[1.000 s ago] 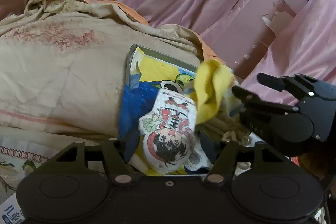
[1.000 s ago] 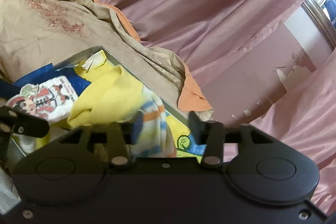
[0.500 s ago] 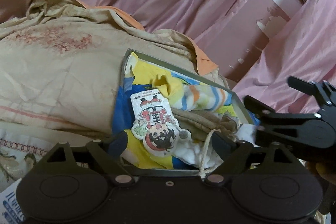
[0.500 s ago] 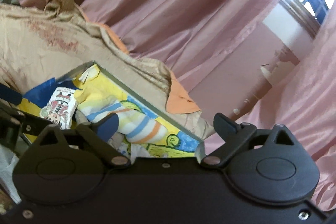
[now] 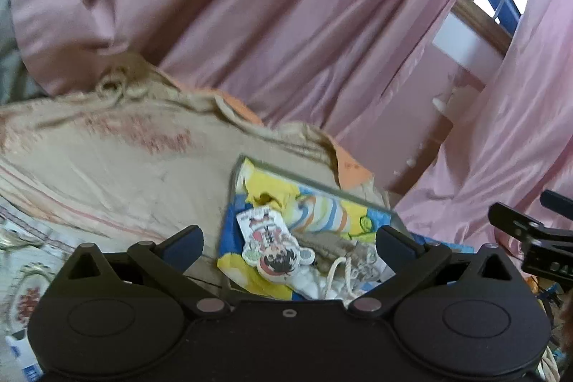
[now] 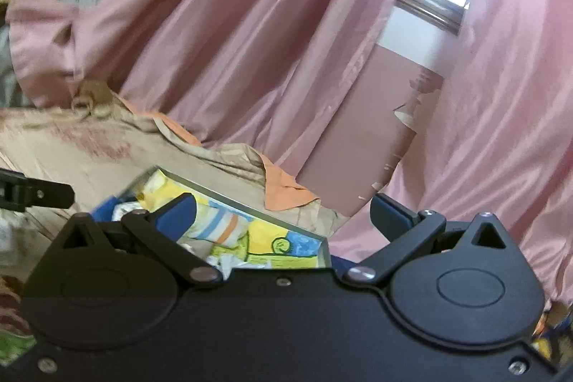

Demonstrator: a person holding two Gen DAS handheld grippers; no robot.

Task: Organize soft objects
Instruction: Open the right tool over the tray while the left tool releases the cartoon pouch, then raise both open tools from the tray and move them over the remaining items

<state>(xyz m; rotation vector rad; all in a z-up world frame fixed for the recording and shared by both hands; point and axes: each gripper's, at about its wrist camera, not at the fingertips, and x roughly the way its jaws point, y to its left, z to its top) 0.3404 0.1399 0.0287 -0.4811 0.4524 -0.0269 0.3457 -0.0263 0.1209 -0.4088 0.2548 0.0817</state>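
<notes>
Socks, striped (image 5: 318,212) and beige (image 5: 333,244), fill the tin (image 5: 324,183) at twelve o'clock; both claws (image 5: 288,238) (image 6: 283,213) gape empty — seemingly nearly done.

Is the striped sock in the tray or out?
In: the striped sock lies inside the tray rim, beside the cartoon plush.
</notes>
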